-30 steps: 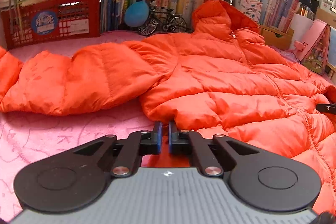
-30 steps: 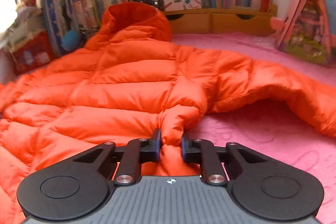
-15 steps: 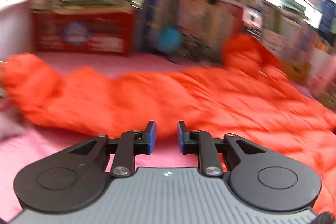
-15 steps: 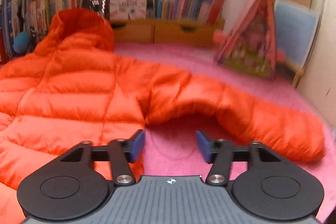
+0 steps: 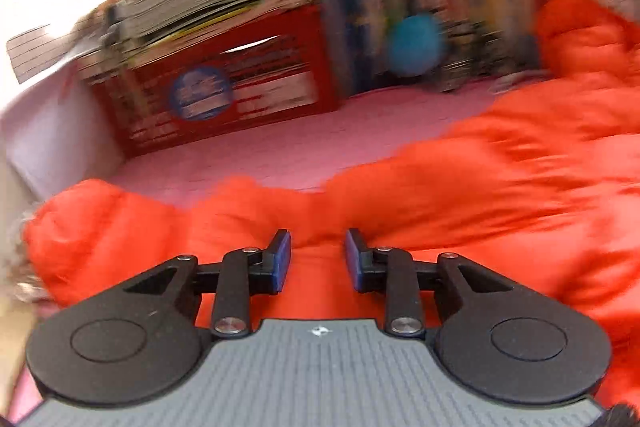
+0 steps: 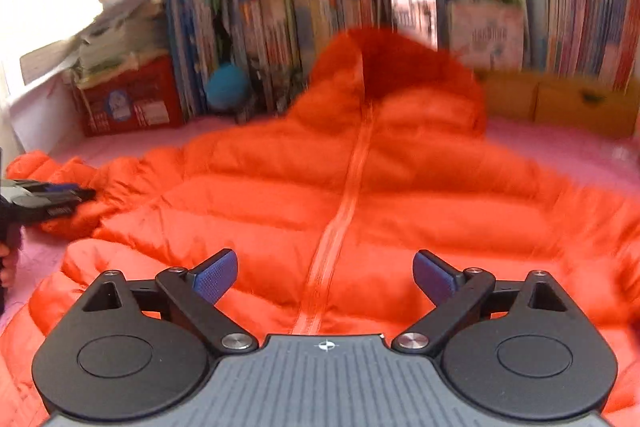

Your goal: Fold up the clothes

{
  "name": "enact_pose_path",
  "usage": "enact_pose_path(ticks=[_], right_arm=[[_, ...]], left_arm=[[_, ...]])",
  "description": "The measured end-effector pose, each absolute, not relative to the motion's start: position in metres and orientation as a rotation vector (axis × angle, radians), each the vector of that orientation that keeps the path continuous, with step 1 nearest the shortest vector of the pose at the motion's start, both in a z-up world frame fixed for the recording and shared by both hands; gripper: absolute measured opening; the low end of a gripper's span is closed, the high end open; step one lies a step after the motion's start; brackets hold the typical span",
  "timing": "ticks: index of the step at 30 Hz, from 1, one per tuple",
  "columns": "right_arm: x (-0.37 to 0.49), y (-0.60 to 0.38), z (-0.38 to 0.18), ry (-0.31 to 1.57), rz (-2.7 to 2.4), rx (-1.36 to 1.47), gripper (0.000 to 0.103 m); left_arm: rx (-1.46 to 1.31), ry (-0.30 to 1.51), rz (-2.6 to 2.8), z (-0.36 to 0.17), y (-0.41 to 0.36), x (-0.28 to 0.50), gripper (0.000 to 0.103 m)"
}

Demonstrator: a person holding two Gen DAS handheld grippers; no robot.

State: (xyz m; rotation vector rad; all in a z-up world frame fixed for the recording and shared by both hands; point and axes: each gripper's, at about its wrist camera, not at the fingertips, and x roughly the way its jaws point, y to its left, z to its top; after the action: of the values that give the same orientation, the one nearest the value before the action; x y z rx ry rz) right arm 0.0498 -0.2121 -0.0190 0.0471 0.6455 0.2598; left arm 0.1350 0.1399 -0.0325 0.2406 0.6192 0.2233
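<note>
Both grippers — left [image 5: 317, 254], right [image 6: 325, 277] — freshly opened, empty, over orange jacket [image 6: 360, 187].

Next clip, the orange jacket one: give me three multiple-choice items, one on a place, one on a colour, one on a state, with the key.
1. In the right wrist view, the red crate stands:
A. left of the hood
B. right of the hood
C. on the jacket

2. The cover under the puffer jacket is:
A. white
B. pink
C. green

3. The jacket's front zip is:
A. open
B. half open
C. closed

Key:
1 A, the crate sits at far left, the hood mid-frame.
2 B, the pink cover shows on both sides.
3 C, the zip line runs unbroken up to the hood.
</note>
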Motion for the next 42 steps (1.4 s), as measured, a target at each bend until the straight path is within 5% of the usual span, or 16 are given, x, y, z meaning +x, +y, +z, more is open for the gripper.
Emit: enact_pose_path(ticks=[8, 12, 22, 31, 42], right_arm=[[0.053, -0.197, -0.043, 0.659, 0.227, -0.017, 0.101], [0.055, -0.196, -0.044, 0.669, 0.23, -0.019, 0.103], [0.055, -0.198, -0.044, 0.683, 0.234, -0.012, 0.103], [0.058, -0.196, -0.045, 0.692, 0.231, -0.013, 0.103], [0.059, -0.201, -0.04, 0.673, 0.247, 0.019, 0.103]], left_arm=[[0.264, 0.63, 0.425, -0.031, 0.218, 0.146, 0.033], [0.306, 0.603, 0.543, -0.031, 0.232, 0.146, 0.018], [0.266, 0.616, 0.6, -0.022, 0.238, 0.16, 0.019], [0.165, 0.428, 0.155, 0.033, 0.146, 0.12, 0.029], [0.322, 0.527, -0.273, -0.008, 0.017, 0.092, 0.037]])
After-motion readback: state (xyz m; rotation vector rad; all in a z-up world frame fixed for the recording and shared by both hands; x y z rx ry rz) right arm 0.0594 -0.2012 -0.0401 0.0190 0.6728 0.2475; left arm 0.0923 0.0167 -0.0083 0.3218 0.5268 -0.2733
